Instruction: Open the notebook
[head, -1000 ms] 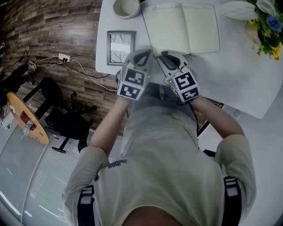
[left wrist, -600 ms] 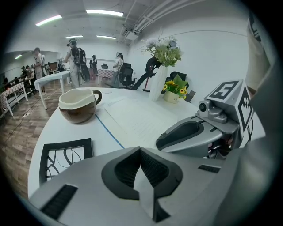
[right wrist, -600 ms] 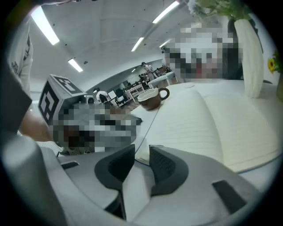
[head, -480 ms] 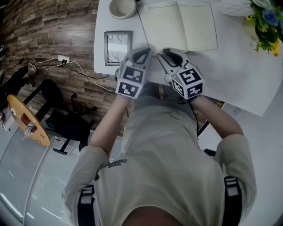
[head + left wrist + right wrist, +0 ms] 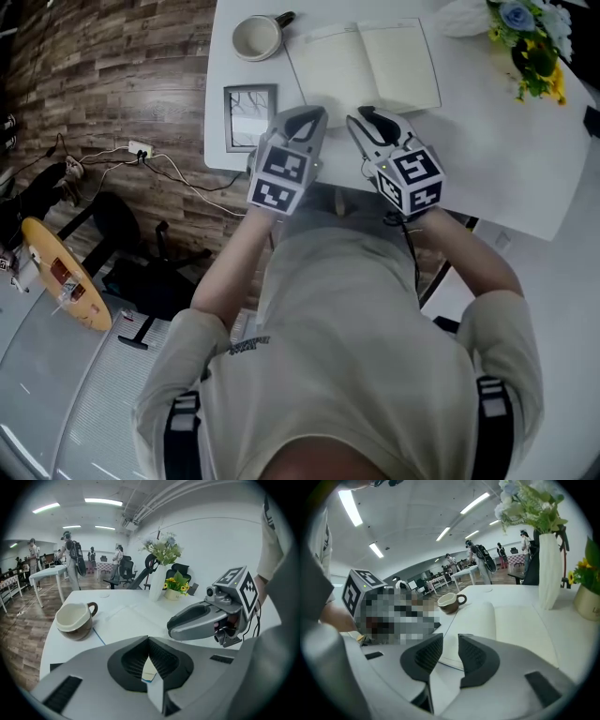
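Power strip [image 5: 139, 123]: on the wooden floor left of the table, with white cables running off it.
Table [image 5: 487, 141]: white; it carries everything listed below.
Framed picture [image 5: 249, 116]: lies flat near the table's left edge, just left of the left gripper.
Mug [image 5: 258, 37]: at the far left corner, upright, cream inside and brown outside, just beside the notebook's left page.
Left gripper [image 5: 307, 116]: held over the near edge of the table and pointing at the notebook's near left corner. Its own view shows the pad tips meeting, so the jaws are clenched with nothing pinched between them.
Notebook [image 5: 364, 66]: lies open and flat in the far middle of the table, both pale pages facing up, between the mug and the flowers.
Right gripper [image 5: 367, 120]: beside the left one, aimed at the notebook's near edge. Its jaws have just been opening and now stand a narrow gap apart, released and gripping nothing; the open page lies beyond them, not between them.
Flowers [image 5: 527, 42]: at the far right corner, well apart from both grippers, with blue, white and yellow blooms.
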Demonstrator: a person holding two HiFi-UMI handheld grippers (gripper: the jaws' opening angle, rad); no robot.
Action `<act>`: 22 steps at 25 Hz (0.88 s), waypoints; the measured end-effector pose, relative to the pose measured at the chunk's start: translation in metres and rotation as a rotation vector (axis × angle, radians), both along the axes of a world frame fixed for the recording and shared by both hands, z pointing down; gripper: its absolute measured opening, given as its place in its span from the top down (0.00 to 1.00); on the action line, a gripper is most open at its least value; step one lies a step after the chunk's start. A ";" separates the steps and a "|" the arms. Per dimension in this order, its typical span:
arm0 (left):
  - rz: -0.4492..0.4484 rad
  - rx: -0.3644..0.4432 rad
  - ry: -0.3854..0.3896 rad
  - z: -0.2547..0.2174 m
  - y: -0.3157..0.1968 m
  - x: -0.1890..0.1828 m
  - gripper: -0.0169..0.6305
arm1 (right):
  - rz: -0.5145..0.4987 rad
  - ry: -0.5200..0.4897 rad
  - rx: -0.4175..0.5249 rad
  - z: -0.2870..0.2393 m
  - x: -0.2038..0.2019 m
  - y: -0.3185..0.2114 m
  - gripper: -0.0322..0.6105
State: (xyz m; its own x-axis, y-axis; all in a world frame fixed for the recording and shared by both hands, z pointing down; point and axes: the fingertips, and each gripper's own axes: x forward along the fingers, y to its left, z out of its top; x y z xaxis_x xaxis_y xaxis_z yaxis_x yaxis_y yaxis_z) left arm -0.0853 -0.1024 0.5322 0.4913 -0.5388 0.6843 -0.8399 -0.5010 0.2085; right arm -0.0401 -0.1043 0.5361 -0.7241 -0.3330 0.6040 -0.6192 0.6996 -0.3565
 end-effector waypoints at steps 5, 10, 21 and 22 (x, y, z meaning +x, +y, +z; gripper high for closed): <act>0.026 0.049 0.010 -0.028 -0.008 0.007 0.97 | 0.026 0.001 0.047 -0.028 0.007 -0.008 0.79; 0.038 0.105 0.029 -0.059 -0.014 0.014 0.97 | 0.057 -0.007 0.105 -0.060 0.013 -0.014 0.79; 0.024 0.311 0.081 -0.137 -0.015 0.023 0.97 | 0.076 -0.023 0.290 -0.141 0.026 -0.015 0.84; 0.021 0.325 0.084 -0.143 -0.014 0.023 0.97 | 0.079 -0.029 0.312 -0.150 0.027 -0.015 0.84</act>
State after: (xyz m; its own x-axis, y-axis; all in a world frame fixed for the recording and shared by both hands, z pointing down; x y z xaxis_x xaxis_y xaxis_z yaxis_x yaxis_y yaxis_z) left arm -0.0621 -0.1160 0.3894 0.5519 -0.7115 0.4350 -0.8154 -0.5696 0.1029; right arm -0.0130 -0.1195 0.3866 -0.7036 -0.5553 0.4434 -0.6691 0.7279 -0.1501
